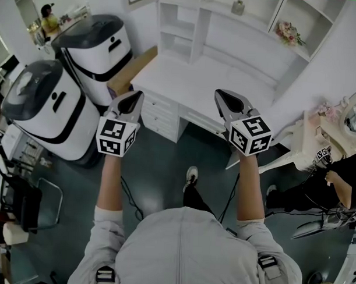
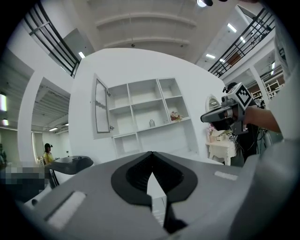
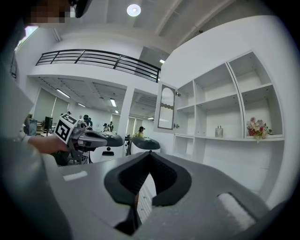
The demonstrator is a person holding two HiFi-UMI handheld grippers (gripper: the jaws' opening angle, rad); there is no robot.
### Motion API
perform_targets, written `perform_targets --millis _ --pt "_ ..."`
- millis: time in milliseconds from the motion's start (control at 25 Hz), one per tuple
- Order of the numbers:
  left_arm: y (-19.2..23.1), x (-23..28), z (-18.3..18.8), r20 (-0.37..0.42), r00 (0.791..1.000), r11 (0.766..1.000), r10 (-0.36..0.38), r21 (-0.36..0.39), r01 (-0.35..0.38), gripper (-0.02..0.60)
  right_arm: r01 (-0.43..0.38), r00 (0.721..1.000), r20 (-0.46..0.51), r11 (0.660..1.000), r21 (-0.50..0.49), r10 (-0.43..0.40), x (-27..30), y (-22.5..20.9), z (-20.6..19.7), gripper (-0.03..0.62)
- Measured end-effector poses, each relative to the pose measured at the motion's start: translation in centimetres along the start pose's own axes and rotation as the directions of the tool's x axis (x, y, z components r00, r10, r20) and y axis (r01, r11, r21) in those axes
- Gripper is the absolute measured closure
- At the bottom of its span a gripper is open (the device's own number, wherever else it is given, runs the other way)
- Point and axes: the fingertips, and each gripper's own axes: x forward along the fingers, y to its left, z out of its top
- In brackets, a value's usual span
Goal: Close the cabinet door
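fig. — approach stage, grippers level before the white desk (image 1: pixel 186 80).

left gripper (image 2: pixel 151 174): jaws together at the tips, nothing betw. them. right gripper (image 3: pixel 148 174): jaws likewise closed, empty.

the cabinet door (image 3: pixel 166 108) stands open at the far-left end of the shelf unit (image 3: pixel 234 103), upper tier. its long axis is upright and it has an arched pane. two small fittings, prob. hinges, sit on the edge next to the shelves, so the free edge appears to be the left one.

key relation — the door lies far, high and to the left of both sets of jaws, well apart from each. neither gripper touches it. the left gripper is on the door's side and is judged the nearer. the right one sits opposite the open shelves holding a bottle (image 3: pixel 219 131) and flowers (image 3: pixel 257 127).

est. next move: raise the left gripper up and left past the free edge, then push the panel rightward over the opening. closed jaws should do as a pusher. closing has not yet begun.
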Motion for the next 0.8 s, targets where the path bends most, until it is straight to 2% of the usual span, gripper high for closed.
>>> perform_targets --millis 280,560,800 --pt "4.3 7.5 0.7 -0.007 0.998 0.998 0.056 0.009 -0.056 0.563 -0.032 0.999 0.041 0.999 0.016 0.032 6.9 -6.9 0.7 0.592" --pt "8.2 16.7 3.0 0.011 0.995 0.995 0.104 -0.002 -0.104 0.561 -0.072 0.995 0.064 0.997 -0.035 0.074 13.9 -14.8 3.1 0.592" --pt "11.2 23.9 4.3 0.023 0.991 0.991 0.132 -0.002 -0.132 0.561 -0.084 0.994 0.074 0.996 -0.037 0.087 18.8 -21.2 3.6 0.592"
